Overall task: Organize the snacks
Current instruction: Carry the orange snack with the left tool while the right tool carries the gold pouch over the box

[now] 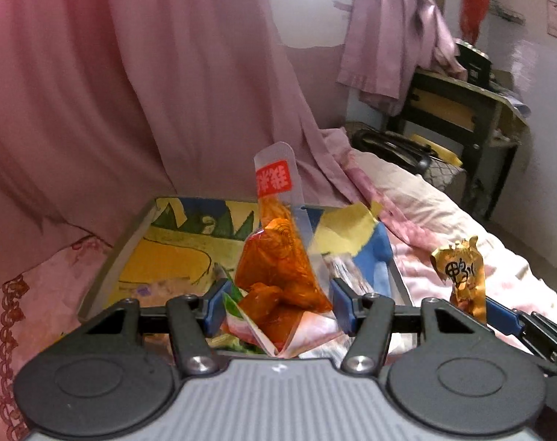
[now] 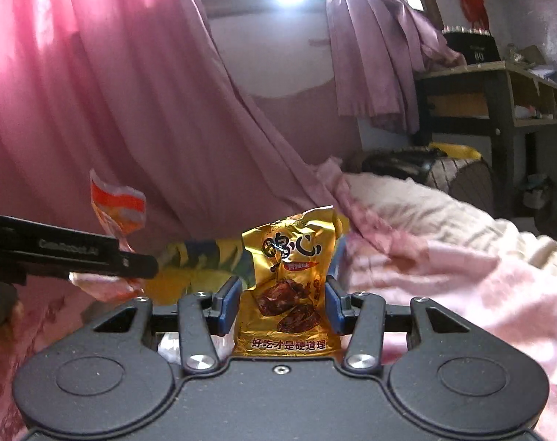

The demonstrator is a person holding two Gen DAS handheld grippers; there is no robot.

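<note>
Gripping an orange snack pouch [image 1: 278,268] above the colourful tray [image 1: 168,253] on the bed, the left gripper [image 1: 276,307] sits beside the right gripper [image 2: 282,305], clamped on a gold snack packet [image 2: 289,286].

I count two snack packets: one orange packet [image 1: 278,268] and one gold packet [image 2: 291,286]. I count two grippers, one tray [image 1: 105,257], and one desk [image 2: 499,88].

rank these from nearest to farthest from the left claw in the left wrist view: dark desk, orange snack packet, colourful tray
1. orange snack packet, gripped in the left claw.
2. colourful tray, just beyond and below, on the bed.
3. dark desk, far off at upper right by the wall.
</note>
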